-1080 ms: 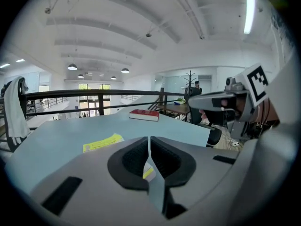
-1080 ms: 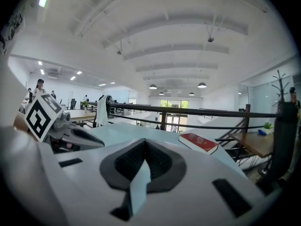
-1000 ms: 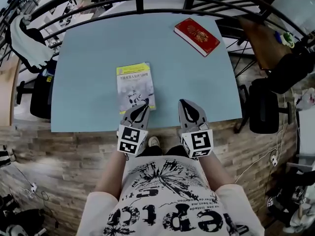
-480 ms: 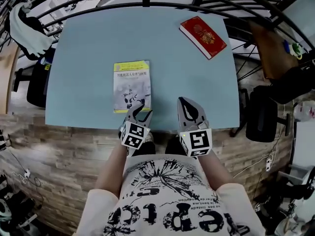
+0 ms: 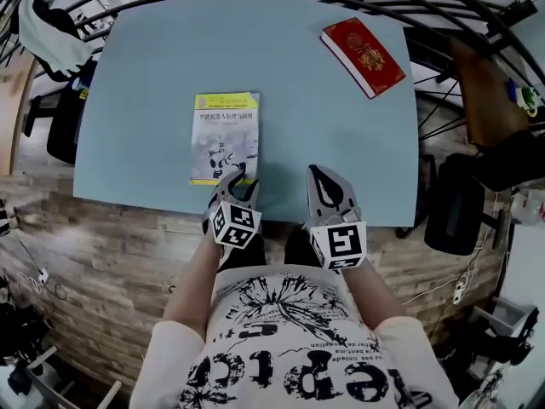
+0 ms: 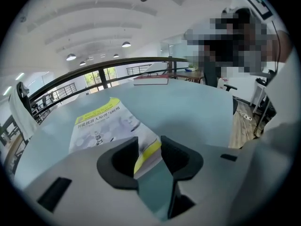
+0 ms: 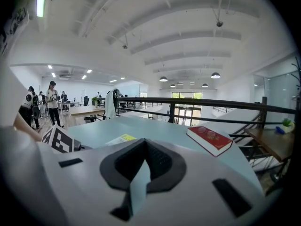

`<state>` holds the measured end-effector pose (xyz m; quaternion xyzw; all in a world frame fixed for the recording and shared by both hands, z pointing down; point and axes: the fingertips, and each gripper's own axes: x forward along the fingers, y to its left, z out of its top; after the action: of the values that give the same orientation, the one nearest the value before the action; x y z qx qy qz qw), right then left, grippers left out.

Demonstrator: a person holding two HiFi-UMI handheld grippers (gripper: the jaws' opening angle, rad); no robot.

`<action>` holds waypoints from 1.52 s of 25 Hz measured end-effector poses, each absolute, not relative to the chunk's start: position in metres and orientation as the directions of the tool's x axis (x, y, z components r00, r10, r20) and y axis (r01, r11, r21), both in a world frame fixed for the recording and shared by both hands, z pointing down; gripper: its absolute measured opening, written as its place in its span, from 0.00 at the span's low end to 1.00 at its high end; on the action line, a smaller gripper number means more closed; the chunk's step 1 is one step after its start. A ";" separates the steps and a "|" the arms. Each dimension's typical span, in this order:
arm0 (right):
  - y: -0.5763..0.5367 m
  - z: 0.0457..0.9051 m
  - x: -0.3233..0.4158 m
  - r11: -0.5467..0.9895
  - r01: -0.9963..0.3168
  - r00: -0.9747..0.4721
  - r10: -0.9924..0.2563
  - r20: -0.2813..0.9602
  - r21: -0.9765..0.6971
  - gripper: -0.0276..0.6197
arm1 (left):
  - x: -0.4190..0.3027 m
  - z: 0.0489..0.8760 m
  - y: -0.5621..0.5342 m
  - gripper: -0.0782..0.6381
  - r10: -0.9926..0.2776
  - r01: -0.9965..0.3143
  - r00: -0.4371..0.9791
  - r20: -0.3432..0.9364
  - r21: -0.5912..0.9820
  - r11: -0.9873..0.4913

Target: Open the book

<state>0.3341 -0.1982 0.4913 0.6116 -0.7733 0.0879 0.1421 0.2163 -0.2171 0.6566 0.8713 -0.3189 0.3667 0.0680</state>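
Fingers (image 6: 178,155) of left gripper (image 6: 149,149) opening — near corner of book (image 6: 101,122) between them, unpinched. Right gripper (image 7: 142,147) closed, empty, beside left one. Book flat, shut, at table (image 5: 341,126) near edge. Advice: catch cover only at corner, lift slowly — avoid dragging whole book.

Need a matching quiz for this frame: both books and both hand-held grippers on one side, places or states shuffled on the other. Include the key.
Things:
1. yellow-covered book
2. red book
3. left hand-held gripper
4. right hand-held gripper

Places or states:
A. far right corner of the table
B. jaws together, over bare table
C. left of centre, toward the near edge
D. jaws apart, at a book's near edge

Pairs: 1-C, 2-A, 3-D, 4-B.

Note: the left hand-held gripper's jaws are opening. The yellow-covered book's near corner shows between them, and the pads are not pressing on it.
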 end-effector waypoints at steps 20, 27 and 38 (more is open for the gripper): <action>-0.213 0.483 0.272 0.320 -0.945 -0.286 -0.909 0.304 0.068 0.06 | 0.165 0.577 -0.232 0.14 -0.562 -0.698 0.654 0.507 0.118 -0.706; -0.224 0.483 0.216 0.377 -0.923 -0.340 -0.891 0.301 0.076 0.06 | 0.105 0.545 -0.240 0.14 -0.622 -0.735 0.658 0.424 0.179 -0.655; -0.244 0.504 0.153 0.458 -0.887 -0.416 -0.842 0.344 0.048 0.06 | -0.013 0.559 -0.269 0.14 -0.777 -0.887 0.451 0.438 0.128 -0.443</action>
<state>0.1535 -0.2438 0.5036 0.5155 -0.8385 0.0707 0.1614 -0.0131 -0.2694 0.5593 0.8343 -0.4988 0.1597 0.1723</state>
